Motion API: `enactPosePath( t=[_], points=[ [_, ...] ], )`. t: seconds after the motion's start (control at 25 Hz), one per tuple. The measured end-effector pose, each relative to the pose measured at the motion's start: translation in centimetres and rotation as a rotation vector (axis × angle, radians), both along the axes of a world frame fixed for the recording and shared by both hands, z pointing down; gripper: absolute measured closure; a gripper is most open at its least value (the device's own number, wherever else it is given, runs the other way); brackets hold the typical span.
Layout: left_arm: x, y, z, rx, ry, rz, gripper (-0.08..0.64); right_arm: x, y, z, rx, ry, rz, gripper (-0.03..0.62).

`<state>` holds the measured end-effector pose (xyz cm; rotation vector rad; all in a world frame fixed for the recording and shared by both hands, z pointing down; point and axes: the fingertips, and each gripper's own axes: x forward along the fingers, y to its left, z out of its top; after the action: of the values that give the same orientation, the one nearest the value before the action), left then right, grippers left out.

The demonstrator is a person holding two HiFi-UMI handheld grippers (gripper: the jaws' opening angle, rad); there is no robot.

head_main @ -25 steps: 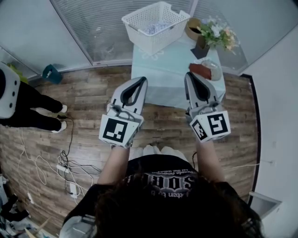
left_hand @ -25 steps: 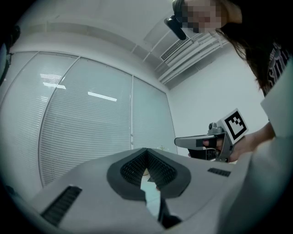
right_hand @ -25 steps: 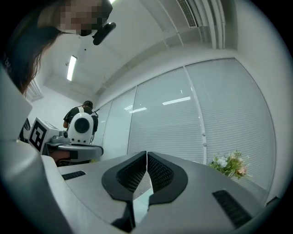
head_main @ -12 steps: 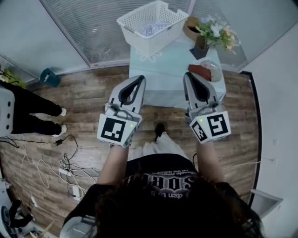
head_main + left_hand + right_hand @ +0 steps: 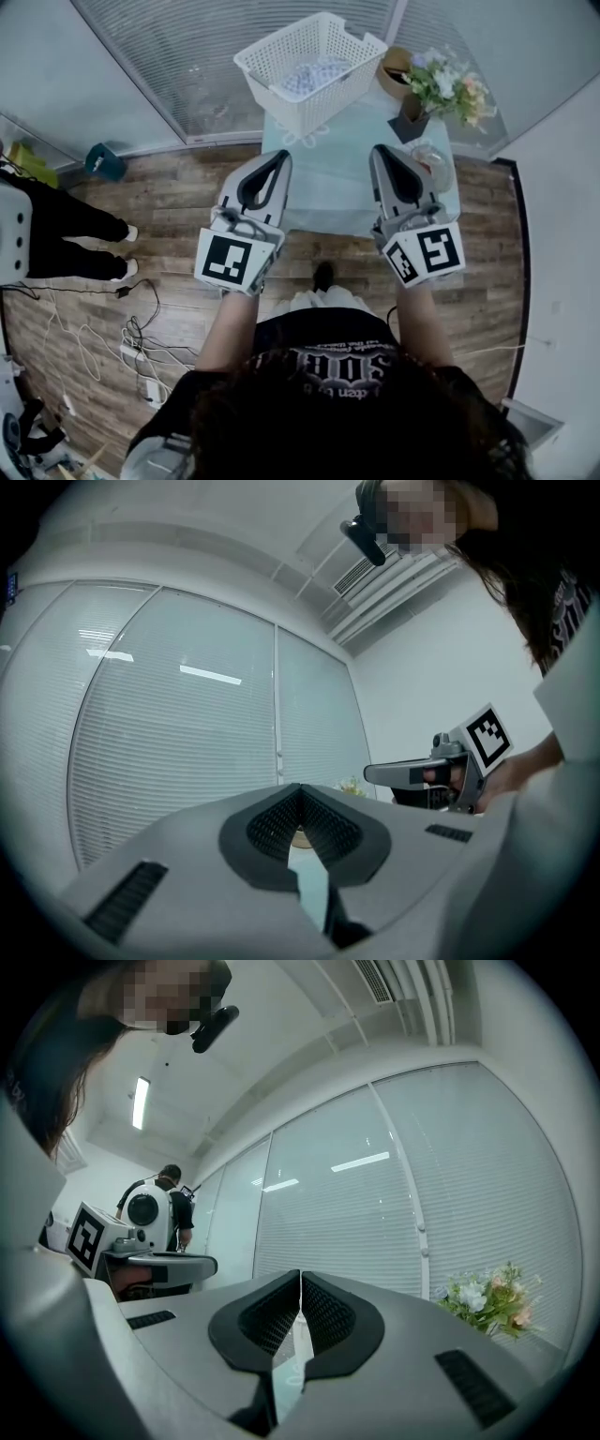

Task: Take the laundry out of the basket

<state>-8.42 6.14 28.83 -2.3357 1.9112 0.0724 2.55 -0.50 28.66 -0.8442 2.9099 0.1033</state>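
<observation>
- The left tongs (image 5: pixel 281 156) are sitting clenched. In the left gripper view the two dark ribbed pads are meeting at the tip with nothing between them.
- The right tongs (image 5: pixel 379 150) are clenched as well. The right gripper view is showing the pads pressing together and nothing caught in them.
- A hand is holding each pair, and both pairs are pointing side by side toward the desk (image 5: pixel 339 164). From the head view their tips are overlapping its pale blue-green top, and they are touching nothing on it.
- The white slatted basket (image 5: pixel 323 101) is standing on the far left part of the desk, turned at an angle and well apart from both tongs.
- The laundry (image 5: pixel 314 73), a crumpled pale bluish cloth, is lying inside the basket below the rim.
- A bunch of flowers (image 5: pixel 448 82) in a dark vase is standing at the desk's far right. A round brown pot (image 5: pixel 394 64) is sitting between it and the basket.
- Slatted blinds (image 5: pixel 187 56) behind glass are running along the wall beyond the desk.
- Another person (image 5: pixel 66 234) in dark trousers is standing on the wooden floor (image 5: pixel 169 197) to the left.
- A teal bin (image 5: pixel 98 161) is sitting by the wall, and loose cables (image 5: pixel 141 328) are lying across the boards.
</observation>
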Motion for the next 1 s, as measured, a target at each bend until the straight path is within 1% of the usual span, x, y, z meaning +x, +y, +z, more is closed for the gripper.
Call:
enactPosePath(
  t=[0.4, 0.76, 1.0],
  points=[
    [-1.6, -6.9, -0.6, -0.001, -0.015, -0.028, 0.563, -1.8, -6.4, 0.2, -0.016, -0.011, -0.037, 0.563],
    [-1.7, -11.0, -1.5, 0.007, -0.034, -0.047, 0.563, -2.5, -9.3, -0.3, -0.006, -0.009, -0.08, 0.563],
    [-2.1, -13.1, -1.2, -0.007, -0.039, -0.034, 0.563, -2.5, -11.3, 0.5, -0.032, -0.004, -0.064, 0.563]
  ],
)
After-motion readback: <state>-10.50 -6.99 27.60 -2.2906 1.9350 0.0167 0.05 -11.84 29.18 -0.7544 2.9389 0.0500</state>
